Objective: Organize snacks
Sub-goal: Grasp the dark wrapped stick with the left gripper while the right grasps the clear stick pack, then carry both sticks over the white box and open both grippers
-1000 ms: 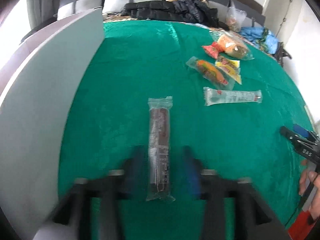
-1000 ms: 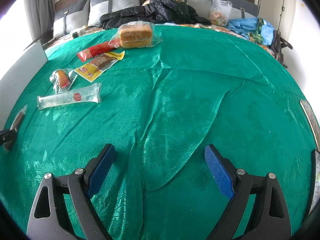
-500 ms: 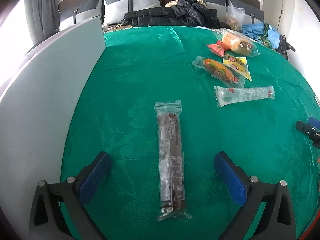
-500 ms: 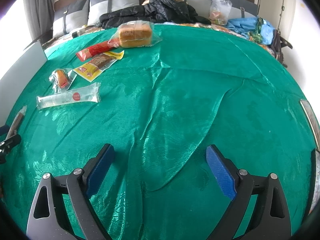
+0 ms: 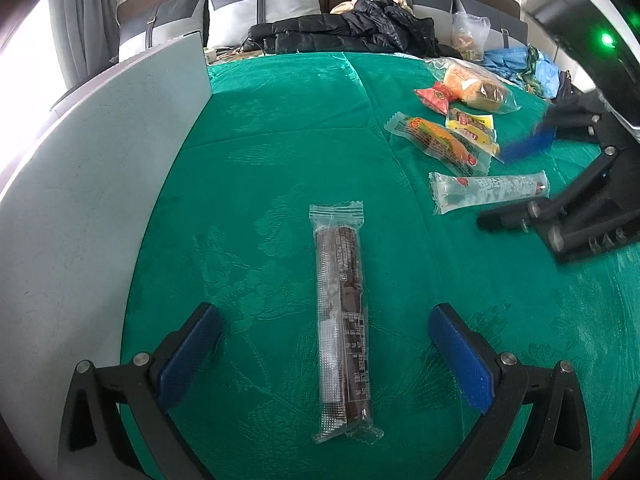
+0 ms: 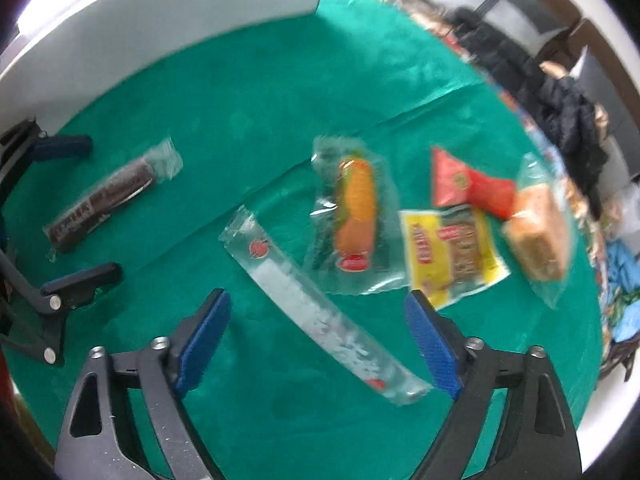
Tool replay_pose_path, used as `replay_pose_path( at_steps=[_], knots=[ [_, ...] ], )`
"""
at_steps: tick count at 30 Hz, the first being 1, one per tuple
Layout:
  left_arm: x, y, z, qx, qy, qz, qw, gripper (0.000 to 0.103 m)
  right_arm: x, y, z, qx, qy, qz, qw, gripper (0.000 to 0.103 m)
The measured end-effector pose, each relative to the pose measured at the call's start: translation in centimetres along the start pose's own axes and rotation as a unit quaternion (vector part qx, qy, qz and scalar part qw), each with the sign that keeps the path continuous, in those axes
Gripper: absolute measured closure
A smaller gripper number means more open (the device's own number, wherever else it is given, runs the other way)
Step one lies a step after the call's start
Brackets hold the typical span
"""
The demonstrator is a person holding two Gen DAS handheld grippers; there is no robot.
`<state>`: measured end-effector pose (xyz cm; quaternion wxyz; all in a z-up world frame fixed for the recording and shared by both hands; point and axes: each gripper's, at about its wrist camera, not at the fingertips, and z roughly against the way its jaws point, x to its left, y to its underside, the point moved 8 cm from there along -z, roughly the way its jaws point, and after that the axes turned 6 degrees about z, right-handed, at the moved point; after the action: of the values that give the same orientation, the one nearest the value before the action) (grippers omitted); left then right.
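Note:
A long dark chocolate roll in clear wrap (image 5: pixel 342 308) (image 6: pixel 106 196) lies on the green cloth between the wide-open fingers of my left gripper (image 5: pixel 324 354), untouched. My right gripper (image 6: pixel 316 332) hovers over a clear tube pack with a red logo (image 6: pixel 316 312) (image 5: pixel 488 192); its jaws are closing, with the pack between them and the pads not touching it. Beyond lie a hot-dog bun pack (image 6: pixel 356 216) (image 5: pixel 438 144), a yellow wafer pack (image 6: pixel 452 252) (image 5: pixel 474 130), a red packet (image 6: pixel 472 184) (image 5: pixel 436 98) and a bagged bread loaf (image 6: pixel 536 236) (image 5: pixel 476 86).
A white board (image 5: pixel 80 200) (image 6: pixel 160 32) stands along the left side of the cloth. Dark jackets (image 5: pixel 348 34), pillows and a blue bag (image 5: pixel 516 60) lie at the far end. The right gripper's body (image 5: pixel 580 200) shows at the right of the left wrist view.
My left gripper opened wide off the chocolate roll. My right gripper swung left and rolled, coming over the clear tube pack, with its jaws narrower than before.

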<state>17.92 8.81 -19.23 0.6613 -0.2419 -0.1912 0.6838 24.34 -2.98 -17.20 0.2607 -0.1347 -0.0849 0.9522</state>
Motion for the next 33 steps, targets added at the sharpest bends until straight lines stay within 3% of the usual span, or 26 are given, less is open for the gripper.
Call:
replay_pose_path(
  at_steps=[1,5,7,9,10,11,13,15,17,18,19,20,23,27,30,33],
  knots=[
    [0.0,0.0,0.0,0.0,0.001,0.0,1.0,0.0,0.1,0.2,0.0,0.005,-0.031,-0.018,0.999,0.059],
    [-0.1,-0.1,-0.1,0.001,0.006,-0.002,1.0,0.0,-0.6,2.7,1.2,0.042,-0.051,-0.09,0.994,0.081],
    [-0.3,0.0,-0.1,0.009,0.015,-0.014,0.9997,0.001,-0.9,5.3,2.1,0.066,-0.083,-0.178,0.978,0.083],
    [-0.6,0.1,0.0,0.03,0.024,-0.031,0.9988,0.001,-1.2,7.9,2.8,0.083,-0.116,-0.273,0.952,0.083],
    [-0.8,0.1,0.1,0.036,0.028,-0.034,0.9984,0.006,-1.1,9.1,3.2,0.081,-0.131,-0.309,0.939,0.082],
    [-1.0,0.1,0.2,0.038,0.032,-0.036,0.9981,0.01,-1.1,9.7,3.3,0.078,-0.131,-0.321,0.935,0.08],
    [-1.6,-0.1,0.5,0.043,0.037,-0.044,0.9975,0.027,-0.8,10.4,3.5,0.065,-0.103,-0.317,0.941,0.071],
    [-2.0,-0.1,0.6,0.048,0.034,-0.048,0.9971,0.036,0.0,10.5,3.4,0.061,-0.092,-0.306,0.946,0.055],
    [-2.2,-0.1,0.7,0.045,0.033,-0.052,0.9971,0.057,1.2,10.5,3.8,0.05,-0.076,-0.29,0.953,0.055],
    [-2.0,-0.3,0.9,0.041,0.03,-0.048,0.9976,0.086,1.5,10.6,3.8,0.049,-0.067,-0.284,0.955,0.059],
    [-1.9,-0.3,1.1,0.049,0.055,-0.03,0.9969,0.086,1.7,10.9,4.2,0.044,-0.049,-0.281,0.957,0.083],
    [-1.8,-0.2,1.4,0.051,0.08,-0.01,0.9954,0.086,1.8,11.0,4.5,0.039,-0.044,-0.286,0.956,0.085],
    [-1.5,0.0,3.0,0.032,0.101,0.013,0.9943,0.086,1.7,12.0,6.0,0.014,-0.057,-0.33,0.942,0.085],
    [-1.4,-0.1,6.4,0.01,0.15,0.061,0.9867,0.086,1.6,11.3,8.6,-0.03,-0.088,-0.371,0.924,0.085],
    [0.3,-2.1,11.0,-0.025,0.183,0.1,0.9777,0.086,2.2,7.5,11.7,-0.077,-0.116,-0.372,0.918,0.085],
    [3.9,-4.2,14.6,-0.059,0.174,0.115,0.9762,0.086,3.0,1.6,15.7,-0.14,-0.153,-0.349,0.914,0.085]
  ],
)
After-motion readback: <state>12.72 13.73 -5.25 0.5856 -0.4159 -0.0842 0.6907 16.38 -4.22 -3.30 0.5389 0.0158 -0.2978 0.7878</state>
